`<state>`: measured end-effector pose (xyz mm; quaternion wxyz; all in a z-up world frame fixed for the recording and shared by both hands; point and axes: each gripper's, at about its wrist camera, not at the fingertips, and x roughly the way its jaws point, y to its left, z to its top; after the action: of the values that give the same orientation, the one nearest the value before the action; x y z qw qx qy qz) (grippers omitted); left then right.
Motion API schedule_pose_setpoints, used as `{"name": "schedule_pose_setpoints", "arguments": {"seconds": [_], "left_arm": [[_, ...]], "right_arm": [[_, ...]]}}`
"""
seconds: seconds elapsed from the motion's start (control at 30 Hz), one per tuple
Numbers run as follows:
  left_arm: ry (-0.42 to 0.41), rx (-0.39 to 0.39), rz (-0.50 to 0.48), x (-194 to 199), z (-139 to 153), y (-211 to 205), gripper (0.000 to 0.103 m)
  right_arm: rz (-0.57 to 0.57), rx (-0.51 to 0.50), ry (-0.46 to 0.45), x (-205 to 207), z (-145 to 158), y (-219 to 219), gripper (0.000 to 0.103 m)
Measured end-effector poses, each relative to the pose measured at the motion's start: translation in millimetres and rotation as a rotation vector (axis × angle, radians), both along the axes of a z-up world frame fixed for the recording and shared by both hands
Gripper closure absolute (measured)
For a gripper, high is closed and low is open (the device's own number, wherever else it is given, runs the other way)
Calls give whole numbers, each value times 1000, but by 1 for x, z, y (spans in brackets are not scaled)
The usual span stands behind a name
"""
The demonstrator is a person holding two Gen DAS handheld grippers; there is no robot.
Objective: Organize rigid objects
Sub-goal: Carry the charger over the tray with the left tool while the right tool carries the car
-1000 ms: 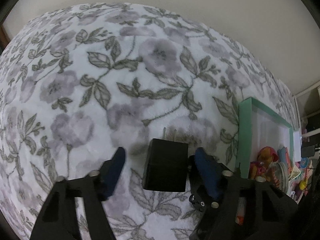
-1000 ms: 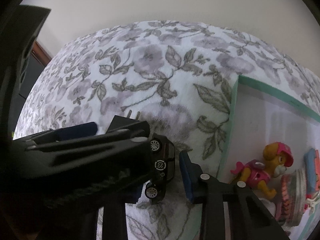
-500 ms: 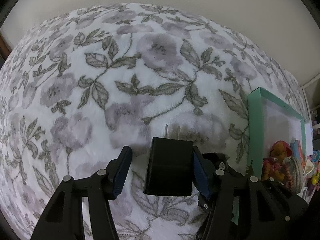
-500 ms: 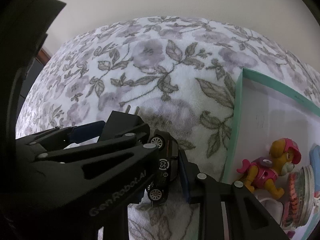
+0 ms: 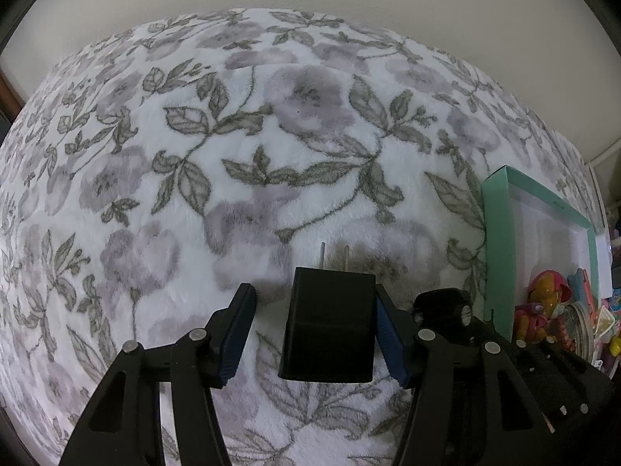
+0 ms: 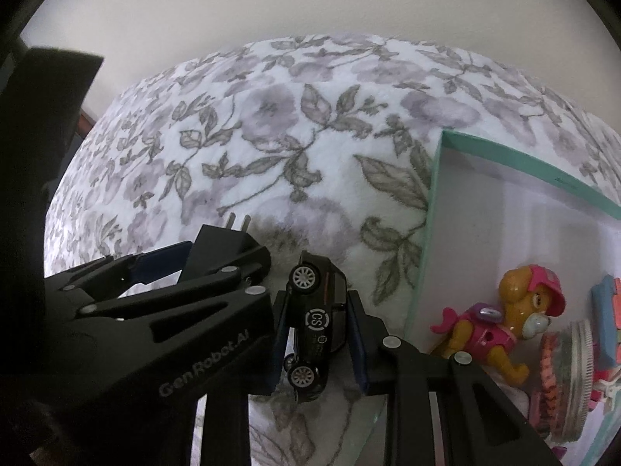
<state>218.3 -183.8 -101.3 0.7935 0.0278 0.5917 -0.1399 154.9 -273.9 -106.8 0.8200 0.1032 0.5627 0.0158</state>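
Here, two grippers over a floral blanket [image 5: 271, 163].
The left gripper [image 5: 314, 334] stands partly open around a black plug [image 5: 330, 334] (only one pad touches it); beside it, the right gripper [image 6: 316, 339] clamps a toy car [image 6: 316, 322], near a teal box [image 6: 427, 233] holding a toy pup [image 6: 500, 322].

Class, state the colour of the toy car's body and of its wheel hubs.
The toy car has a black body and silver-white hubs, clearest in the right wrist view.

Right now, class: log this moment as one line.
left gripper: jaws just been closing, charger between, ungripped | right gripper: shut on car
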Motion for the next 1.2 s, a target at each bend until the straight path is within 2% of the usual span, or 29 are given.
{"name": "schedule_pose_setpoints", "arguments": {"seconds": [0.1, 0.27, 0.53, 0.87, 1.2], "left_arm": [[-4, 1, 2, -1, 0, 0, 42], [-6, 1, -1, -2, 3, 2, 61], [-10, -65, 25, 2, 15, 13, 61], [-158, -166, -3, -10, 85, 16, 61], [-230, -242, -79, -26, 122, -9, 61]], "right_arm": [[-5, 2, -1, 0, 1, -2, 73], [-12, 5, 2, 0, 1, -4, 73], [-19, 1, -3, -2, 5, -5, 73], [-69, 7, -95, -10, 46, -27, 73], [-124, -38, -170, -23, 83, -54, 73]]}}
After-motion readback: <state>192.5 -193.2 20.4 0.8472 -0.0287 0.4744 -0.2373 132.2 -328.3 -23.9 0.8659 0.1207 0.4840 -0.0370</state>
